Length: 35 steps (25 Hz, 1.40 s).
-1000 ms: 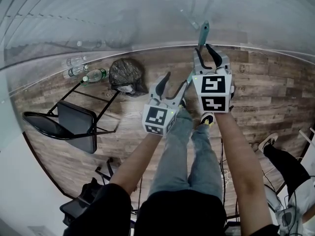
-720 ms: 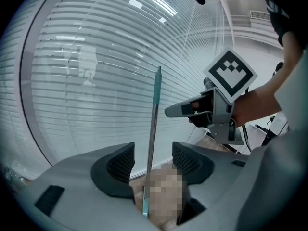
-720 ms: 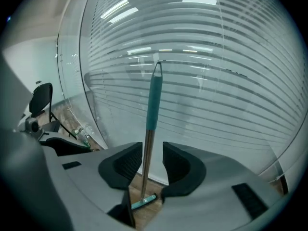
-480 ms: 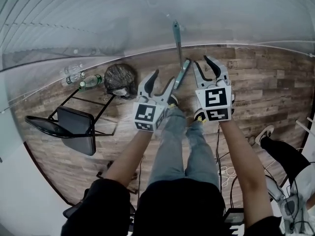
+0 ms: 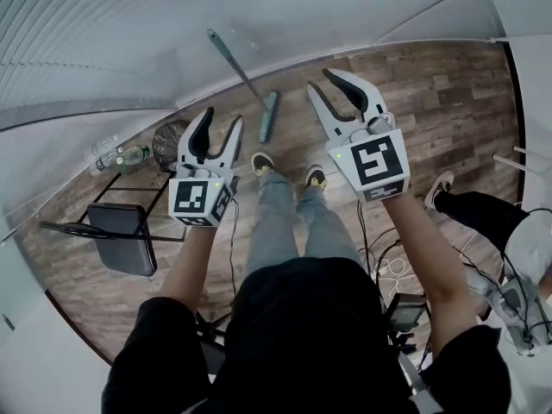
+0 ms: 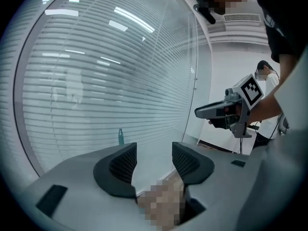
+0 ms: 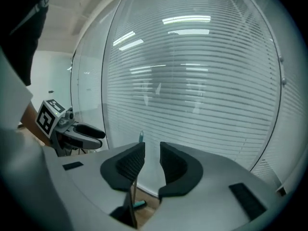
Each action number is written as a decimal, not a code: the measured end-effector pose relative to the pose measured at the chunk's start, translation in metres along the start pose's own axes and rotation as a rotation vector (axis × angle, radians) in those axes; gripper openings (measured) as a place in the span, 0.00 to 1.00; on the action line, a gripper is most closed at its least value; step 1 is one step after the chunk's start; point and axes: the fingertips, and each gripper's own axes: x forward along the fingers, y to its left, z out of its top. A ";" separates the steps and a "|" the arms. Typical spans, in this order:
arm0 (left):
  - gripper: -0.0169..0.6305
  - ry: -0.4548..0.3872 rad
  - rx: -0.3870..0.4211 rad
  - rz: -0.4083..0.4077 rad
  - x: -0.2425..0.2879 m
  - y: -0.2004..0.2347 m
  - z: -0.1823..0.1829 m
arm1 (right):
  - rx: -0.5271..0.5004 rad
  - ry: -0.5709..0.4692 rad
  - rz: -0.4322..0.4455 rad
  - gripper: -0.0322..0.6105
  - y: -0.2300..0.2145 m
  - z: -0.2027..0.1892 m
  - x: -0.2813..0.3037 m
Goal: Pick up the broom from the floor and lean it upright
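broom (image 5: 270, 116) leans upright; bottles (image 5: 128, 155) labels unreadable.

We see bright, even indoor light, strip-lamp glare on the glass wall (image 7: 192, 105), heavy fisheye bending at edges

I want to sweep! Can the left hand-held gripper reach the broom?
Probably yes. The broom leans on the wall just ahead of the left hand-held gripper, its jaws open and empty, and nothing stands between them.
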 end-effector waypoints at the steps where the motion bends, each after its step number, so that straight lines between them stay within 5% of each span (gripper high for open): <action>1: 0.40 -0.019 0.009 0.002 -0.010 -0.012 0.013 | 0.000 -0.027 0.000 0.21 -0.003 0.011 -0.022; 10: 0.39 -0.126 0.051 -0.012 -0.069 -0.121 0.088 | 0.036 -0.188 -0.009 0.08 -0.025 0.067 -0.189; 18: 0.11 -0.211 0.084 0.021 -0.122 -0.175 0.136 | 0.104 -0.277 -0.052 0.08 -0.023 0.079 -0.285; 35: 0.06 -0.249 0.017 -0.163 -0.167 -0.218 0.184 | 0.147 -0.337 -0.144 0.08 -0.015 0.104 -0.326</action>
